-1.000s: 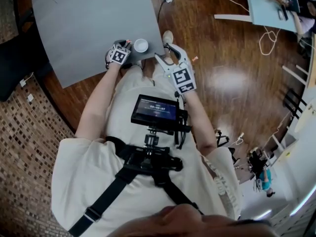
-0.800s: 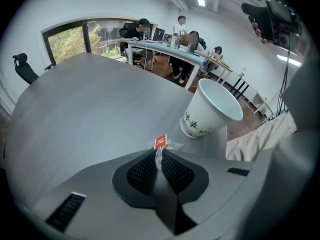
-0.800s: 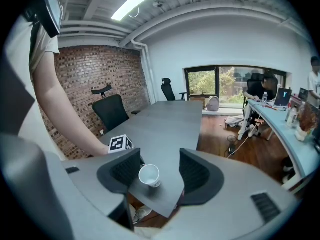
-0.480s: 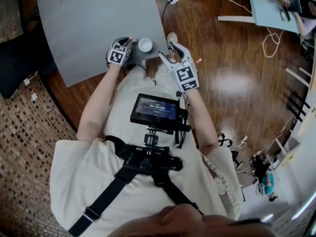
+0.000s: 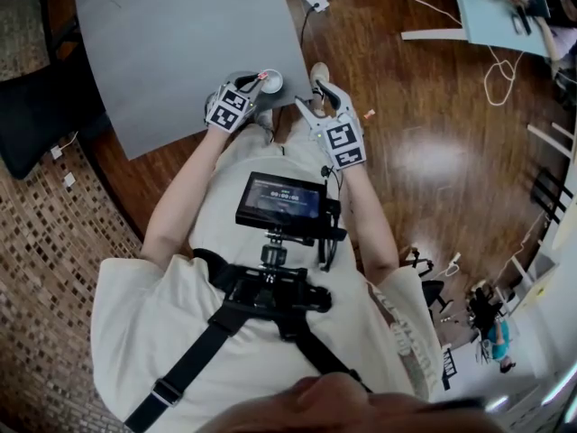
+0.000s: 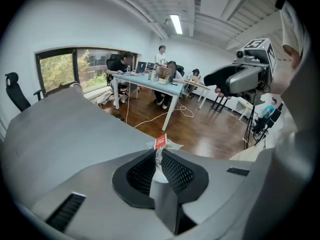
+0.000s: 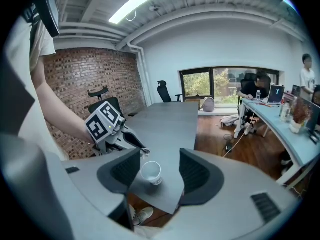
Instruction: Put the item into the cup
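Observation:
A small white paper cup (image 5: 271,82) (image 7: 151,173) stands upright near the front corner of the grey table (image 5: 171,43). My left gripper (image 5: 256,79) (image 6: 159,154) is shut on a tea bag (image 6: 158,160). The bag's red tag (image 6: 160,141) sticks up above the pads. In the head view the bag hangs at the cup's left rim. My right gripper (image 5: 308,96) (image 7: 160,156) is open, off the table's right edge, with the cup framed between its jaws but farther off. Nothing is between its pads.
The cup sits close to the table's corner edge (image 7: 172,204), with wood floor (image 5: 406,106) beyond. A black chair (image 7: 163,90) stands at the table's far end. People sit at a light blue desk (image 6: 150,81) across the room, cables on the floor.
My left gripper has moved right along the table's front edge, from beside the cup up to its rim. The right gripper has stayed about where it was.

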A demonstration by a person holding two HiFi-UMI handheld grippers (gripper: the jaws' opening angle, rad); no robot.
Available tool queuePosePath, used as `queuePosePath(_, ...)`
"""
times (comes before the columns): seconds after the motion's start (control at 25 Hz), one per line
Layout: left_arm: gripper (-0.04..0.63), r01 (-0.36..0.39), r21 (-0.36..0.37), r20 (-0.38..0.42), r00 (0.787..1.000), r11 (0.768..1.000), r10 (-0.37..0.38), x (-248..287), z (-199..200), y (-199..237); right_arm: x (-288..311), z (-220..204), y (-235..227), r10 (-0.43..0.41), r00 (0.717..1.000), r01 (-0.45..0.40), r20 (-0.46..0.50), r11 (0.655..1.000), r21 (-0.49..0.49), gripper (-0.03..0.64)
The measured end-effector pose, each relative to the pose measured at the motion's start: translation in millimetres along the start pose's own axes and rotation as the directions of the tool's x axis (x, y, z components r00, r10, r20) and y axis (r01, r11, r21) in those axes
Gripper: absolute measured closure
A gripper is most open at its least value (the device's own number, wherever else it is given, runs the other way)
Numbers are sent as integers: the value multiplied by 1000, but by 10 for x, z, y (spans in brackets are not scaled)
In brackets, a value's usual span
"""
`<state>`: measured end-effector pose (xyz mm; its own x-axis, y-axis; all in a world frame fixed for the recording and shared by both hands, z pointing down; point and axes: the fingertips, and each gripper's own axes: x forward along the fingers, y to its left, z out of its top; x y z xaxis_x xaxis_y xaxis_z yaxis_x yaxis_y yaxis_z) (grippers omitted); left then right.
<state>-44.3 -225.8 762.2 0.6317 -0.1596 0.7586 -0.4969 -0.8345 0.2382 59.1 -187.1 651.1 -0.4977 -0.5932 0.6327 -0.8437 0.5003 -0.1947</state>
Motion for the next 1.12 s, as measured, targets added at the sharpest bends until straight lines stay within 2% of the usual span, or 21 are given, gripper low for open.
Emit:
queuePosePath(0.2,549,12,86,-94,996,996,-4,210,-104,-145,-57,-39,29,-4,1000,4,-2,1000,7,356)
queuePosePath(0.32,506,-3,109,-145,989,994,19,318,-187,-110,-87,-18,24,-10,1000,10,6,1000,9,356)
queuePosePath(0.56,491,-9,127,-189,981,992,33,339,-303,-73,-110,-24,-1,-25,1000,25,18,1000,13,356)
queuePosePath(0.68,476,-22,112,-147,988,994,39,259,-252,-56,-115,-31,-7,-29,999,29,22,1000,13,356)
queuePosePath(0.88,460,-57,53,-23,998,997,59,-62,-56,-55,-169,57,23,-41,998,42,53,999,-26,356)
queuePosePath(1.12,460,-92,20,125,988,996,89,-584,148,-96,-244,71,191,-56,996,58,74,998,-31,356)
